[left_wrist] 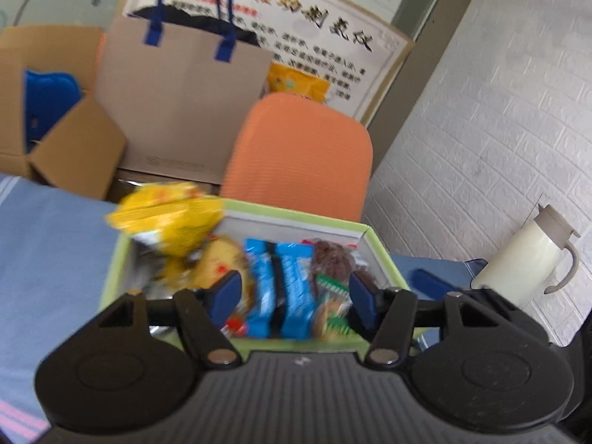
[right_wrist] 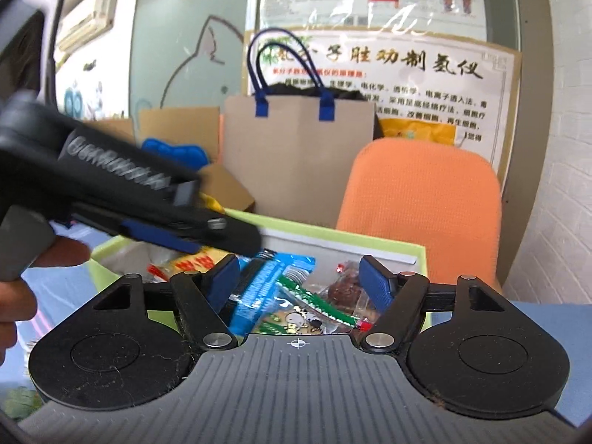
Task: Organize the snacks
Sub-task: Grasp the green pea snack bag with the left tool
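1. Here, the left gripper [left_wrist: 294, 290] and the right gripper [right_wrist: 298, 281] both stand spread, pinching nothing.
2. Just beyond them, the snacks [left_wrist: 292, 277] fill the green box [left_wrist: 384, 255].
3. They are probably light, crinkly and slippery; pinch a sealed edge.

The bench [left_wrist: 55, 244] is covered with a light blue woven cloth that has pink stripes near its left edge. Directly on it sits a pale green cardboard box [left_wrist: 388, 262] with a white inner lining, open at the top and filled with wrapped snacks. Well to the right of the box, near the white brick-patterned wall, a cream plastic jug [left_wrist: 532, 255] with a grey lid and a curved handle stands upright on the bench.
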`<action>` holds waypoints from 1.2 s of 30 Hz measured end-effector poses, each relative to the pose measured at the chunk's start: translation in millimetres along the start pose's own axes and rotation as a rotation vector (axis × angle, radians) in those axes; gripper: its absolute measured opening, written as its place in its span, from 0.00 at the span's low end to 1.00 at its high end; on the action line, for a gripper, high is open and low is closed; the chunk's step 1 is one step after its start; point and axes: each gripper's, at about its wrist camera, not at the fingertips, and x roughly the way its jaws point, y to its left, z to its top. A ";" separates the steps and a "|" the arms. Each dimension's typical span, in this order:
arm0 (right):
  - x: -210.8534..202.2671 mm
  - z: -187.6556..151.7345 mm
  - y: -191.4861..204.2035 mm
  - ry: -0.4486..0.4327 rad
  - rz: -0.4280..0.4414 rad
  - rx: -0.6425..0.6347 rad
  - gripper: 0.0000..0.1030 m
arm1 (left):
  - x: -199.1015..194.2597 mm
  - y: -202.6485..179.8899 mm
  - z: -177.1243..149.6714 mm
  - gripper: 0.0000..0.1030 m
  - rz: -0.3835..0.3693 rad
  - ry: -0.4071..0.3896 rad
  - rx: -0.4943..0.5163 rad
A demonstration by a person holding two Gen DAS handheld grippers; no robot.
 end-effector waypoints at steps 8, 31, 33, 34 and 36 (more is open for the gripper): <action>-64.2 -34.8 62.6 0.060 0.124 -0.009 0.74 | -77.5 45.5 -70.7 0.61 0.178 0.031 -0.040; -96.9 -104.0 159.3 0.296 0.224 0.047 0.76 | -82.1 59.3 -143.7 0.61 0.010 0.246 -0.161; -92.6 -101.1 156.7 0.293 0.219 0.049 0.76 | -77.3 60.7 -133.8 0.61 0.044 0.252 -0.176; -89.2 -99.3 156.2 0.291 0.218 0.051 0.76 | -73.7 61.1 -128.3 0.61 0.049 0.262 -0.179; -81.4 -96.2 157.3 0.296 0.231 0.053 0.75 | -64.6 58.4 -120.3 0.61 0.070 0.292 -0.162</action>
